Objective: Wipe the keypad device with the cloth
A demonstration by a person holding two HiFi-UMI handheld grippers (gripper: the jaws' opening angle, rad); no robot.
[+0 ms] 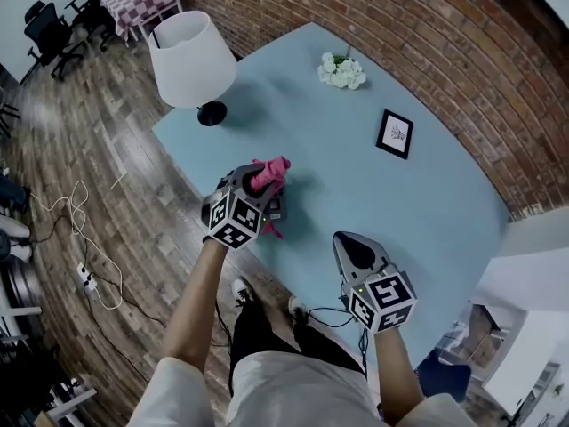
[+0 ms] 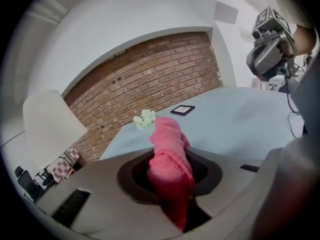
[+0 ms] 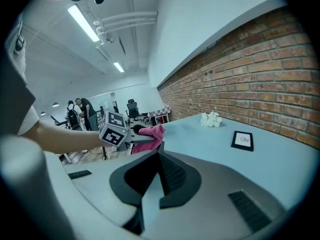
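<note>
My left gripper (image 1: 261, 181) is shut on a pink cloth (image 1: 272, 172) above the near left part of the light blue table (image 1: 427, 194). Just under it lies a small dark keypad device (image 1: 276, 208), mostly hidden by the gripper and the cloth. In the left gripper view the pink cloth (image 2: 169, 159) bunches up between the jaws and sticks out past them. My right gripper (image 1: 348, 242) hovers to the right near the table's front edge, shut and holding nothing; its jaws (image 3: 161, 159) meet in the right gripper view, which also shows the cloth (image 3: 152, 133).
A white lamp (image 1: 190, 59) stands at the table's left corner. White flowers (image 1: 342, 71) and a small framed picture (image 1: 395, 133) lie farther back. A brick wall (image 1: 400, 34) runs behind the table. Cables (image 1: 84, 256) trail on the wood floor at left.
</note>
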